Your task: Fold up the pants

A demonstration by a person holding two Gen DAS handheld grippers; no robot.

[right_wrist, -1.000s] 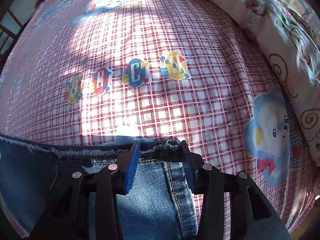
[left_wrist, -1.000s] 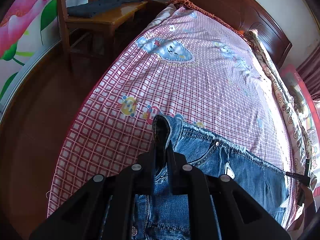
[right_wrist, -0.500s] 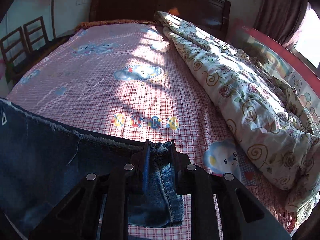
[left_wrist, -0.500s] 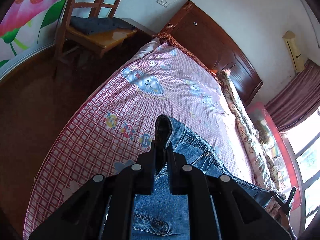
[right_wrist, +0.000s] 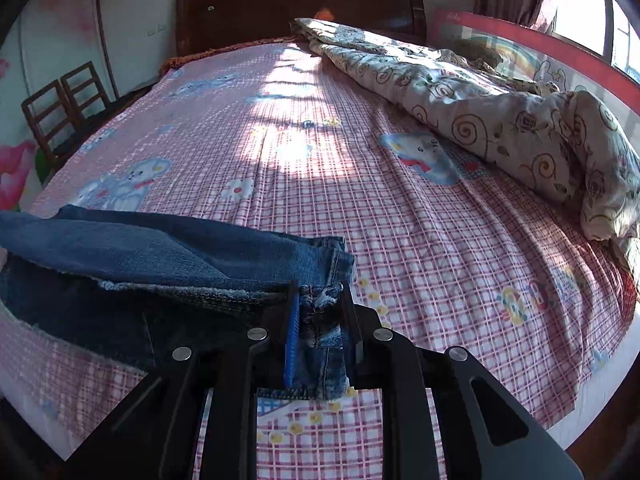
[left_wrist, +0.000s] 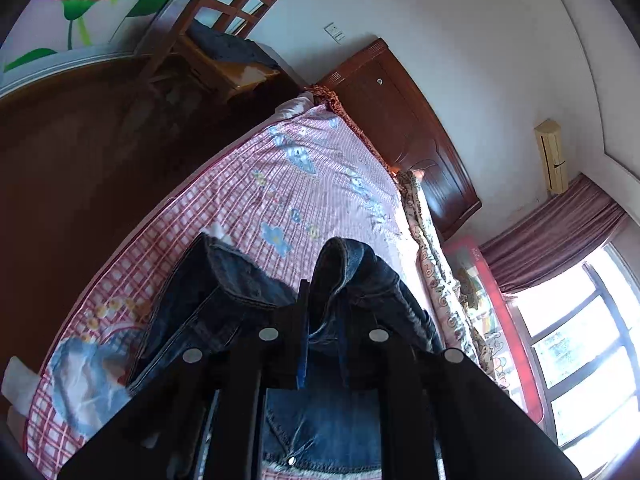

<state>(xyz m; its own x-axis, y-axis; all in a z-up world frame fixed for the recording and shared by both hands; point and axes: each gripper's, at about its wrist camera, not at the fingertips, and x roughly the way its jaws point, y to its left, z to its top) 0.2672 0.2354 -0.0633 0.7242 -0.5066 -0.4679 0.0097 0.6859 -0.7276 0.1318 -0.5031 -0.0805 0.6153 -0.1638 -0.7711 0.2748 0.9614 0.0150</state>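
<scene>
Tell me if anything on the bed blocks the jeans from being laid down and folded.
Nothing visible does. The checked sheet ahead of the jeans is bare; the rumpled quilt lies off along the window side. Both the right gripper and left gripper grip denim.

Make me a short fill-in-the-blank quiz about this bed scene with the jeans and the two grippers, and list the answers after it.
1. Both the left gripper and the right gripper are closed on blue ____.
2. The bed sheet has a pink and white ____ pattern.
3. The rumpled quilt lies along the side of the bed nearest the ____.
4. The headboard is made of dark ____.

Answers: jeans; checked; window; wood
</scene>
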